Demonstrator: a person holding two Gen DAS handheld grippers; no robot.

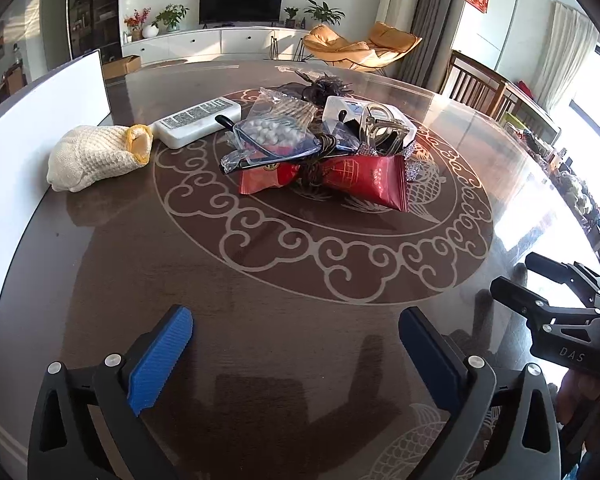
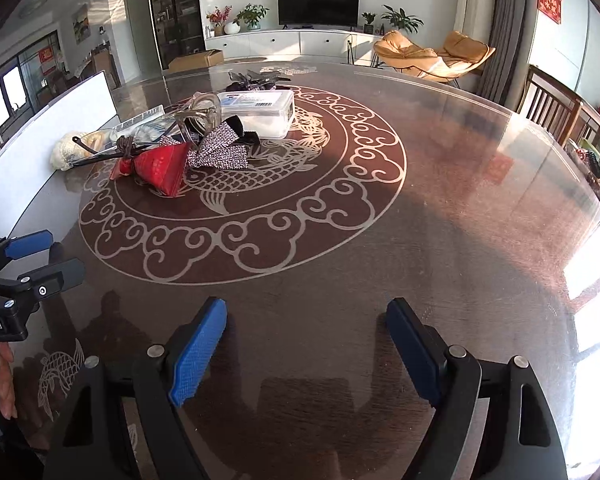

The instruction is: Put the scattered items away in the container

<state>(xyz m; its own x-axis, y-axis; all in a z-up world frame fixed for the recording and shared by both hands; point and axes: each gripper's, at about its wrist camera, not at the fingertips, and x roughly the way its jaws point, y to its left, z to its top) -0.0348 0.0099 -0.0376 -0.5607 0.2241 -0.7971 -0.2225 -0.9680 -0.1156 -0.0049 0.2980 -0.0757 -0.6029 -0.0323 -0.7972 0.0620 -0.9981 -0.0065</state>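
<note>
1. Both grippers hover over bare tabletop [image 1: 300,340], nothing held. Left gripper [image 1: 296,344]: jaws spread wide, nothing between them. Right gripper [image 2: 306,344]: jaws spread too, a bit narrower, also empty.
2. The items sit in a pile [image 1: 312,148] on the tabletop's centre medallion, at 12 o'clock from the left gripper, about 11 o'clock from the right. Well apart from both.
3. In the pile: red packets [image 1: 364,184] on the near edge, clear bag of white beads [image 1: 272,136], clear plastic box [image 2: 260,112] at the back, glittery bow [image 2: 220,152], black stick [image 2: 96,152], metal clip [image 1: 376,128].
4. Outliers at 10–11 o'clock of the left view: knit glove [image 1: 92,156], white block [image 1: 200,120].
5. Container: likely the clear box, but I can't confirm. Lid state not readable. The white panel [image 1: 44,128] at 9 o'clock could be a bin wall, also can't tell.
6. Step in hand, my read: approach and first pick. Nothing is tidied yet.
7. How to do it well:
   - Take the near, loose items first; the red packet is the obvious one for either gripper.
   - Pinch the packet on its crimped end, jaws across the thin side.
   - Come in low from 6 o'clock so the pile isn't shoved back.
   - Left takes the glove/block side, right takes the bow/box side, to avoid crossing.
   - The stick looks tangled under the bag; leave it till the top items are cleared.
</note>
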